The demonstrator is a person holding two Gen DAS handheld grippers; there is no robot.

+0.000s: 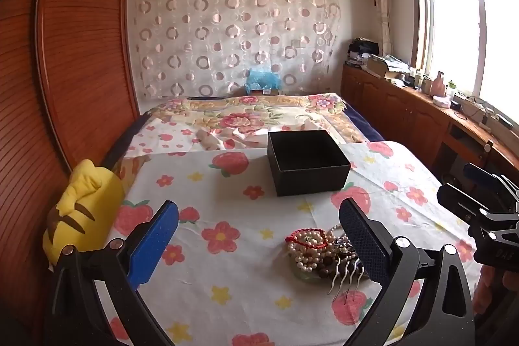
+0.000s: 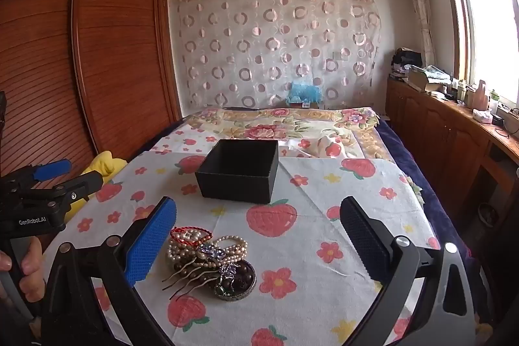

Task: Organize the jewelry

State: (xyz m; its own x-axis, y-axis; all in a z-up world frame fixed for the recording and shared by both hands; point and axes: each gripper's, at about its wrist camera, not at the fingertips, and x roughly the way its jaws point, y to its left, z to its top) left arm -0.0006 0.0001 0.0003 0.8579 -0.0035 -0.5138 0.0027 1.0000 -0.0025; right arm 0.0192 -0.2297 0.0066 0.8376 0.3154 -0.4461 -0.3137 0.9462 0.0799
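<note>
The tangled heap of pearl strands, red cord bracelet, dark wooden beads and a silver hair comb (image 2: 207, 261) lies on the white cloth printed with strawberries and flowers (image 2: 308, 248), near the front edge, and the square black cardboard box without a lid (image 2: 238, 171) stands further back on the same cloth, apart from the heap and seemingly with nothing inside. The left gripper (image 1: 259, 235) and the right gripper (image 2: 258, 237) both hover above the cloth with fingers spread wide, holding nothing. In my judgement the main risk is the tangle: if one gripper pinches a single strand, the other pieces may be dragged with it and fall to the cloth on the way to the box. The thin metal prongs of the comb may also slip between the pads, and the soft cloth could be caught and pulled, which would shift the light box. The right wrist view shows a small round dark metal dish (image 2: 248, 287) under part of the beads; in the left wrist view this dish is hidden by that gripper's dark finger (image 1: 365, 244). Each view also shows the other gripper at its edge.
</note>
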